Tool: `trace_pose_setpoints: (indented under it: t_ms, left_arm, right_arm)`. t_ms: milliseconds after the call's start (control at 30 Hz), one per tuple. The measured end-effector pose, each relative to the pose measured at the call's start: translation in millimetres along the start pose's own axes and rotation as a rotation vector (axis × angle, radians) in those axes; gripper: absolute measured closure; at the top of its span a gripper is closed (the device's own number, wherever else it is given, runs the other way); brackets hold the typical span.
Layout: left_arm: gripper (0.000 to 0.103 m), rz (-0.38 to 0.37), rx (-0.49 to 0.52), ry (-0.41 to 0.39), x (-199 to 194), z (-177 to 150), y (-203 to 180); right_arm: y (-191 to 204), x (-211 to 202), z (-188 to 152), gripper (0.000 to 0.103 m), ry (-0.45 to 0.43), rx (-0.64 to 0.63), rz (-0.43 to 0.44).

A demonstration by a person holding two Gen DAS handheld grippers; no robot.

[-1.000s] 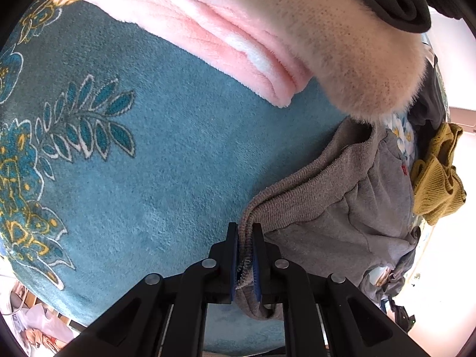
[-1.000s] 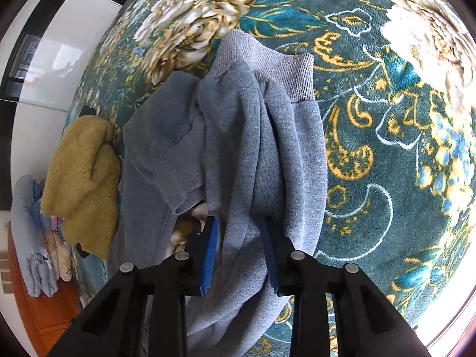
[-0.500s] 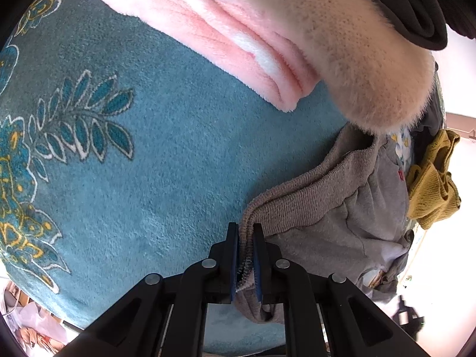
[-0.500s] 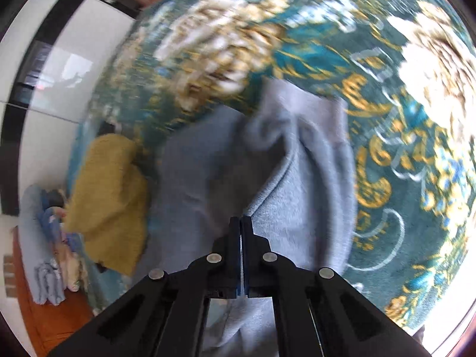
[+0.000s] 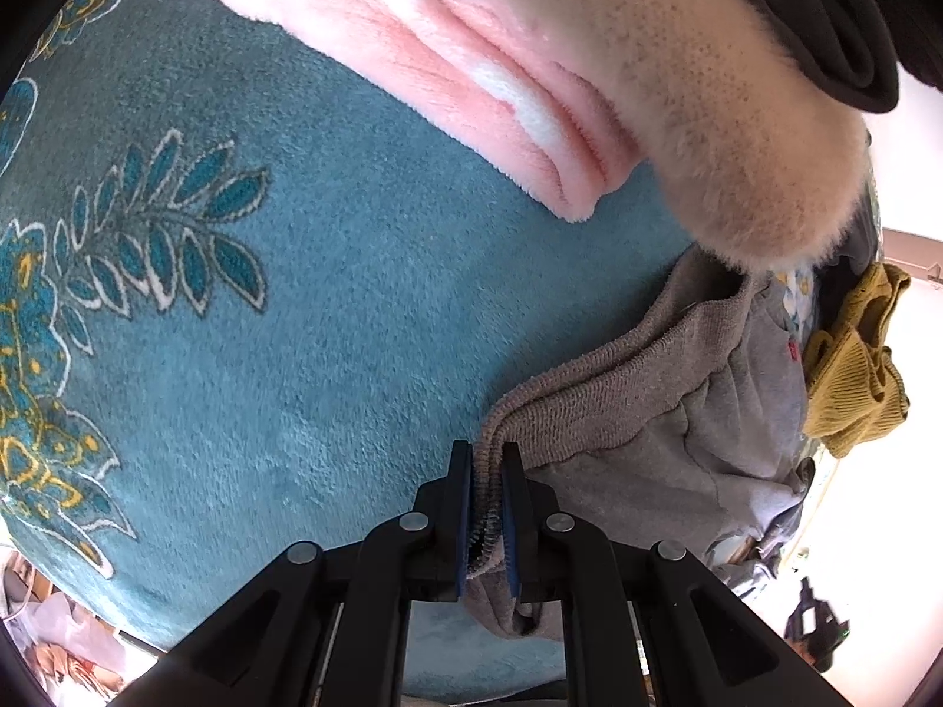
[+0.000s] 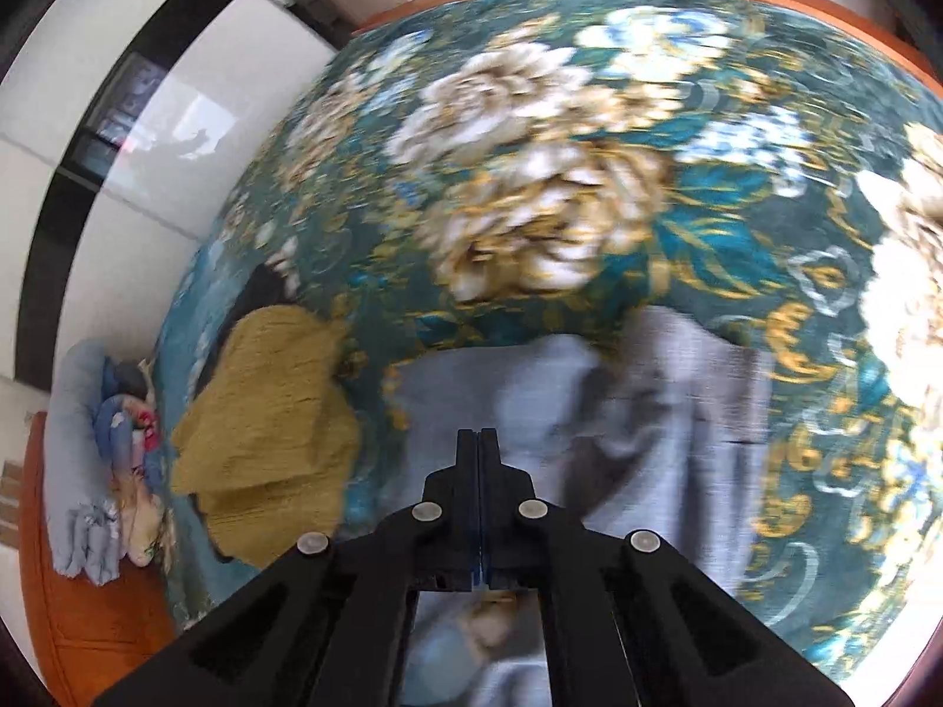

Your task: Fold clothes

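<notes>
my left gripper (image 5: 487, 474) is pinching the ribbed hem of the grey sweatshirt (image 5: 678, 412), which lies crumpled on the teal floral blanket (image 5: 353, 306) beside a mustard knit (image 5: 854, 389). my right gripper (image 6: 478, 459) has its jaws pressed tight together; the view is blurred, so i can't tell whether any grey cloth is caught between them. a pink fleece (image 5: 471, 59) hangs above.

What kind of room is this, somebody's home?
Probably a bedroom at home: a plush floral blanket covers what looks like a bed, with loose clothes on it, a grey sweatshirt and a mustard sweater.
</notes>
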State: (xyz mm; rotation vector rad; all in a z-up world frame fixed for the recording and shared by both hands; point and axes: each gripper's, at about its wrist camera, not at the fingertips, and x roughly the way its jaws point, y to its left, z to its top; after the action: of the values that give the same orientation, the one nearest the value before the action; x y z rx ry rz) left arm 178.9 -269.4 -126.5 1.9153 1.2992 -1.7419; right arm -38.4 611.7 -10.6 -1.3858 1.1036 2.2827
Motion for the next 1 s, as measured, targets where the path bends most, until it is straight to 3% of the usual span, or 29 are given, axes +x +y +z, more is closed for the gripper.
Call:
trace_pose_setpoints:
  t_ms: [200,267,333,433,533,600,633,800,833,867,933,1000]
  left_arm:
    - [0.092,0.026,0.005,0.001,-6.9,8.0,11.2]
    - [0.092,0.027,0.005,0.001,-10.5,9.5,16.5]
    - [0.092,0.029,0.008,0.001,-14.5,10.8,21.1]
    - [0.092,0.034,0.015,-0.001,-20.8,12.7,28.0]
    - [0.092,0.044,0.021,-0.004,-26.9,13.9,34.6]
    - [0.092,0.051,0.025,-0.004,-31.4,15.0,38.8]
    - [0.092,0.054,0.027,-0.004,-33.8,15.7,40.9]
    - [0.092,0.059,0.033,-0.007,-46.0,19.4,54.7]
    - [0.092,0.059,0.034,-0.008,-48.2,20.1,57.6]
    - [0.091,0.059,0.037,-0.009,-50.0,20.5,60.3]
    - [0.090,0.060,0.044,-0.010,-53.7,21.5,66.4]
    - [0.083,0.060,0.053,-0.006,-58.3,22.8,73.9]
  right_arm:
    - [-95.0,-1.1,-20.9,0.099,0.072,0.150,-0.151]
    - [-124.0,3.1,-31.7,0.089,0.094,0.223,-0.161]
    - [-142.9,5.0,-38.7,0.087,0.086,0.296,-0.148]
    - [-153.7,5.7,-40.1,0.086,0.053,0.368,-0.096]
    - [-149.3,8.2,-33.5,0.084,0.037,0.352,-0.079]
    - [-146.0,13.9,-28.9,0.069,0.039,0.336,-0.080]
    - [-145.3,17.0,-27.8,0.068,0.044,0.337,-0.075]
    - [-142.7,33.9,-26.2,0.071,0.061,0.328,-0.095]
    - [-142.4,35.9,-26.4,0.077,0.060,0.331,-0.093]
    - [-142.5,35.3,-26.8,0.102,0.060,0.333,-0.079]
    - [-137.6,26.5,-23.4,0.101,0.034,0.313,-0.041]
    - [-130.6,6.0,-17.2,0.102,-0.040,0.280,0.008]
